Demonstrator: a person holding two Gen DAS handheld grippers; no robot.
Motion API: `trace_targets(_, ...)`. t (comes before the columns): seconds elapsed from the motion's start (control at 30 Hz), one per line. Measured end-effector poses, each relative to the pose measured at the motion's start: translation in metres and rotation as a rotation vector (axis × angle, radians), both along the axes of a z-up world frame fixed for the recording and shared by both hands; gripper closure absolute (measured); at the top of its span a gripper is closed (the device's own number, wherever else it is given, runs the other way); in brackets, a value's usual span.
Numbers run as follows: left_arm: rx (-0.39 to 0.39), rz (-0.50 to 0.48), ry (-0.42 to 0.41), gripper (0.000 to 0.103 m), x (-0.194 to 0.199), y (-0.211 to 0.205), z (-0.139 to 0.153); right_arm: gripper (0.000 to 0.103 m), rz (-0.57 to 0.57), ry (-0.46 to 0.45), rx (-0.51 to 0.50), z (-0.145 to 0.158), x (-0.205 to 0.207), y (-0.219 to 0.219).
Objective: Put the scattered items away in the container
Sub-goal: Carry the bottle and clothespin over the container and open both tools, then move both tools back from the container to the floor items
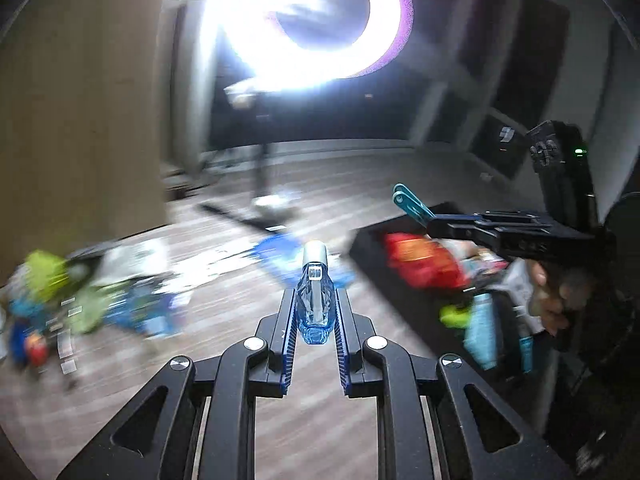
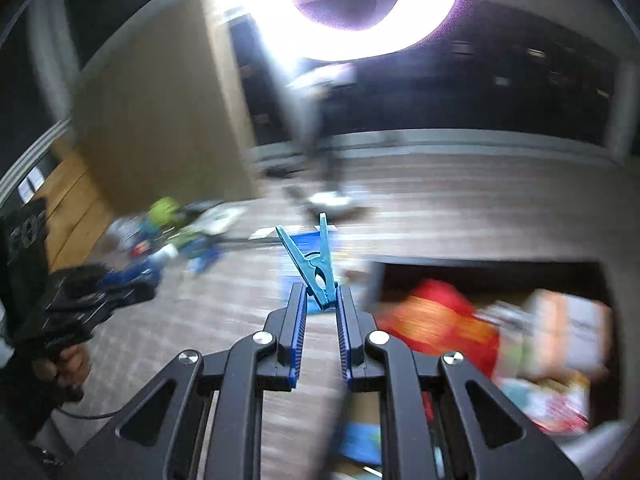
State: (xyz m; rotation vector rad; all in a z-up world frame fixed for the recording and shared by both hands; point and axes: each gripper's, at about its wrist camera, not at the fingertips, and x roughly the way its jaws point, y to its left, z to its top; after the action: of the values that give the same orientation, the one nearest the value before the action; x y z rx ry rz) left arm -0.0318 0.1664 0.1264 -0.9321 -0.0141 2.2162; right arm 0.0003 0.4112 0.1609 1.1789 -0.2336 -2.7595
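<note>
In the left wrist view, the left gripper (image 1: pixel 316 312) is clamped on a small clear-blue bottle (image 1: pixel 315 300) at frame centre, its silver cap poking beyond the fingertips. The right gripper (image 2: pixel 322 300) pinches a teal clothespin (image 2: pixel 316 266) by its nose, legs splayed upward. The black container (image 2: pixel 480 266) with blurred items lies at right.

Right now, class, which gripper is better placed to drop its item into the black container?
Right gripper: its teal clothespin is nearer the black container than the left gripper's blue bottle.
</note>
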Motion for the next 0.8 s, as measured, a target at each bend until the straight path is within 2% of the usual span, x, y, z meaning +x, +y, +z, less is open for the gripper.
trace_targets(0.2, 0.025, -0.139, 0.018, 0.087, 0.017, 0.081, 0.013, 0.088, -0.282, -0.009, 0.035, 0.001, 0.05, 0.091)
trace_targets(0.33, 0.018, -0.205, 0.034, 0.087, 0.028, 0.124, 0.02, 0.088, -0.397, -0.018, 0.042, -0.001, 0.076, 0.131)
trace_targets(0.5, 0.021, -0.261, 0.013, 0.087, 0.032, 0.165, 0.021, 0.085, -0.48, -0.033, 0.074, -0.004, 0.09, 0.153)
trace_targets(0.53, 0.008, -0.272, 0.008, 0.078, 0.031, 0.174, 0.021, 0.081, -0.5, -0.039, 0.072, -0.004, 0.094, 0.156)
trace_targets(0.57, -0.012, -0.272, 0.01, 0.064, 0.031, 0.181, 0.02, 0.07, -0.515, -0.043, 0.061, -0.004, 0.095, 0.159)
trace_targets(0.6, -0.021, -0.259, 0.022, 0.061, 0.032, 0.185, 0.02, 0.064, -0.526, -0.034, 0.045, -0.003, 0.098, 0.162)
trace_targets(0.8, -0.037, -0.243, 0.053, 0.062, 0.035, 0.175, 0.022, 0.064, -0.524, -0.003, 0.04, 0.002, 0.104, 0.163)
